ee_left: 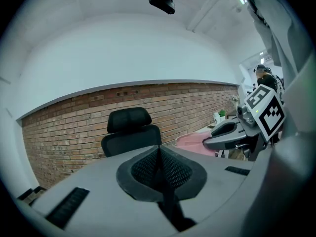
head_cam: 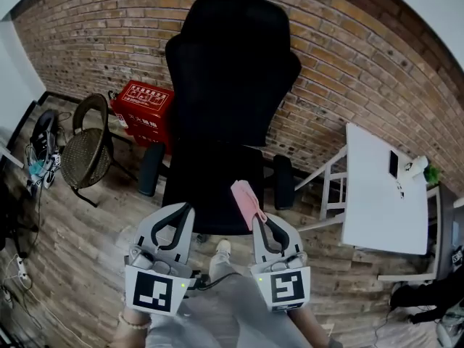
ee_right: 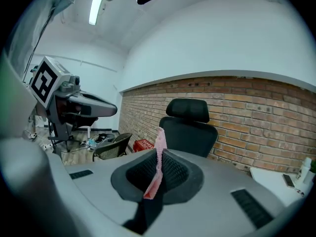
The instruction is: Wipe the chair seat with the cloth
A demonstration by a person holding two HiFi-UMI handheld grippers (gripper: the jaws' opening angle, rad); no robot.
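Before the chair [head_cam: 225, 85], right claw [ee_right: 159, 169] pinches the pink cloth [ee_right: 160, 144]; left claw [ee_left: 160, 164] closed, empty.

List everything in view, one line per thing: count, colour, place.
office chair: one, black, centre, backed against the brick wall
cloth: one, pink, pinched in the right claw, at the office chair's front right
wicker chair: one, brown, on the floor at left
crate: one, red, by the wall left of the office chair
table: one, white, at right
brick wall: one, red-brown, behind everything
floor: wood planks, brown
shoe: one, pale, on the floor between the claws
left claw: one, grey, shut, empty, low left of centre
right claw: one, grey, shut on the cloth, low right of centre
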